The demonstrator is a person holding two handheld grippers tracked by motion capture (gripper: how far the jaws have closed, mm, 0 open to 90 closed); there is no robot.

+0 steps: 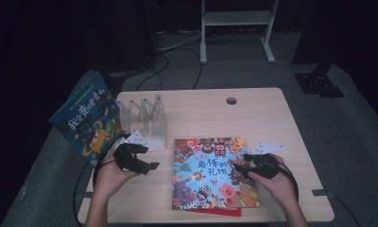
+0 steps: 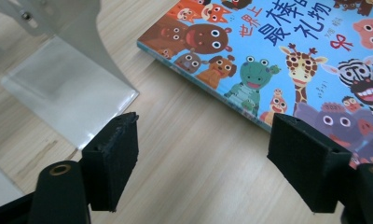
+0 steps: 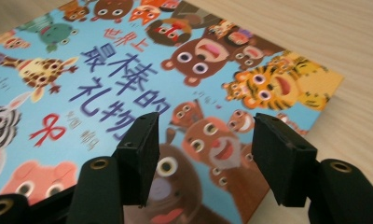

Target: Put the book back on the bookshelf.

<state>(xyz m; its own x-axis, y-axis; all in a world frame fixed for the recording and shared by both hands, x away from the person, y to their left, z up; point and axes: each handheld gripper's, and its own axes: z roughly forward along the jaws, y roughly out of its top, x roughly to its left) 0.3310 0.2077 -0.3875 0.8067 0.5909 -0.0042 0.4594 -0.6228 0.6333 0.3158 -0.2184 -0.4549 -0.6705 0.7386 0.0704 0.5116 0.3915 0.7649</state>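
Lower centre: picture book (image 1: 214, 172) flat on surface (image 1: 253, 109); left gripper (image 1: 139, 163) wide open, empty; right gripper (image 1: 240, 169) narrowed over cover, gripping nothing; likely to slide off cover.

Picture book (image 1: 210, 172) w/ bright blue cover, cartoon animals all round the edge (giraffe, zebra, bear, tiger, frog), dark Chinese title in the middle. Shut, lying flat on the wood table (image 1: 253, 109), cover up. Sits right under the right claw (image 1: 246, 166), whose tips hover over its right edge; just to the right of the left claw (image 1: 140, 161), apart from it. Red sheet (image 1: 215, 211) pokes out below its near edge.
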